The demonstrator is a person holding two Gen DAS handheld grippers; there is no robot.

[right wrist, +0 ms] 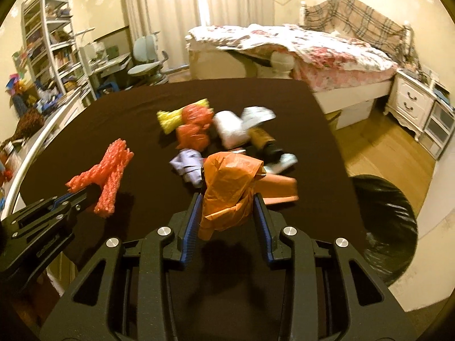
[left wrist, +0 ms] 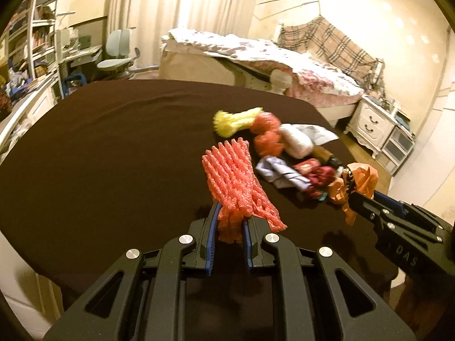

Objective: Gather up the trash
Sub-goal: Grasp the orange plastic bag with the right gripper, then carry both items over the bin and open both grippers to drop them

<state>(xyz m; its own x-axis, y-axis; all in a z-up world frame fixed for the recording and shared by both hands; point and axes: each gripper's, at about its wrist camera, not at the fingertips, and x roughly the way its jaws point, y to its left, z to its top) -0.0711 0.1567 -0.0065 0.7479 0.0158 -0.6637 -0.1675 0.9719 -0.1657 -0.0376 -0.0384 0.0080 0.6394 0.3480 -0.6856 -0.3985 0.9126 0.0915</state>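
Nearest, the left gripper (left wrist: 230, 221) has its jaws clamped on a pink foam net (left wrist: 231, 182), lifted above the counter (left wrist: 113, 147). The right gripper (right wrist: 227, 207) pinches an orange plastic bag (right wrist: 227, 187). Carry both without loosening to the black trash bag (right wrist: 384, 227) off the counter's right edge; remaining litter (right wrist: 227, 130) lies toward the far right corner.

Both wrist cameras look forward over their jaws, close above the tabletop (left wrist: 113, 142), sharing the trash pile (right wrist: 227, 133) at 12 o'clock.
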